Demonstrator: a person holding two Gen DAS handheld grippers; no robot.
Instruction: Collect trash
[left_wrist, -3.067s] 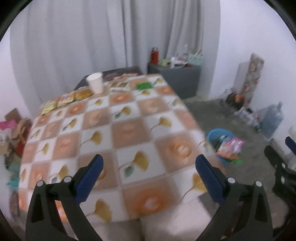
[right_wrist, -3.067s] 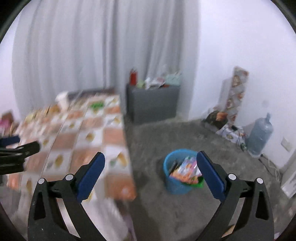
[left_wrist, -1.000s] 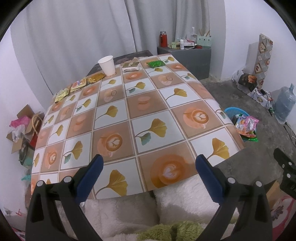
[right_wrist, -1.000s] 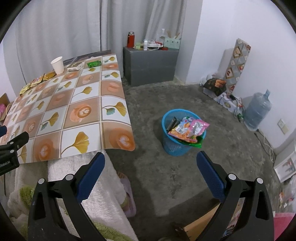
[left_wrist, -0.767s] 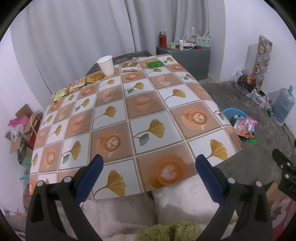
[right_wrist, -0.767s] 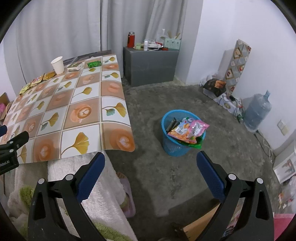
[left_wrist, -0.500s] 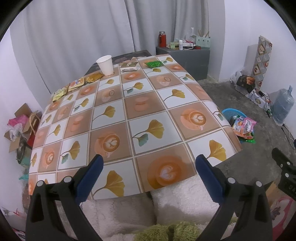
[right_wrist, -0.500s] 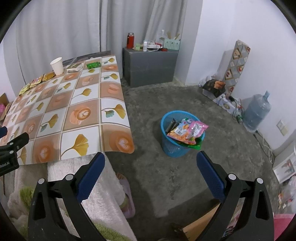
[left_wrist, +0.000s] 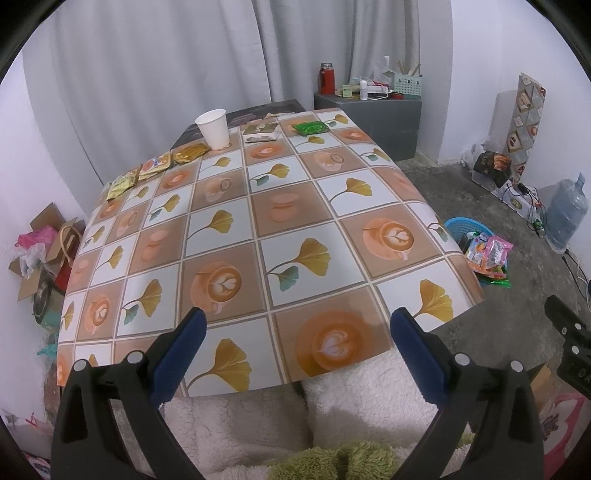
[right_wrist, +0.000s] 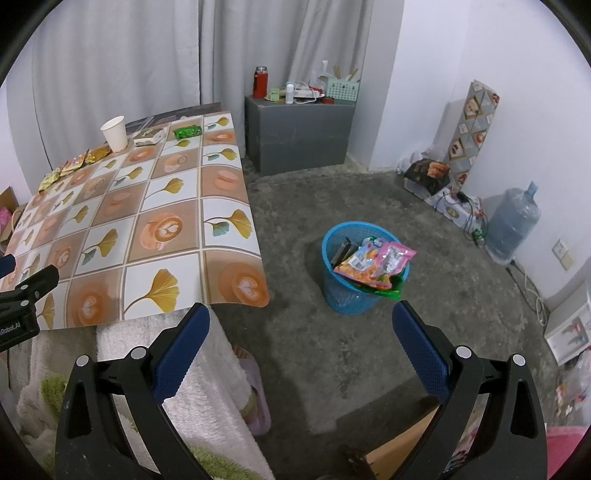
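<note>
A table (left_wrist: 295, 206) with a leaf-and-coffee patterned cloth carries trash along its far edge: a white paper cup (left_wrist: 213, 129), a green wrapper (left_wrist: 311, 127), a small box (left_wrist: 260, 132) and several yellow snack packets (left_wrist: 155, 166). On the floor to the right stands a blue basket (right_wrist: 351, 269) heaped with colourful wrappers (right_wrist: 376, 264). My left gripper (left_wrist: 297, 332) hangs open over the table's near edge, holding nothing. My right gripper (right_wrist: 301, 326) is open above the floor, short of the basket, also holding nothing.
A grey cabinet (right_wrist: 299, 133) with a red flask (right_wrist: 259, 82) and small items stands by the curtain. A water jug (right_wrist: 511, 229), boxes and cables line the right wall. Cardboard and bags (left_wrist: 40, 251) lie left of the table. A fluffy white cloth (left_wrist: 258, 417) is below both grippers.
Since three seconds ago both views have pulled back and steadied from blur. Over the last second the scene has barely shifted, and both grippers stay open.
</note>
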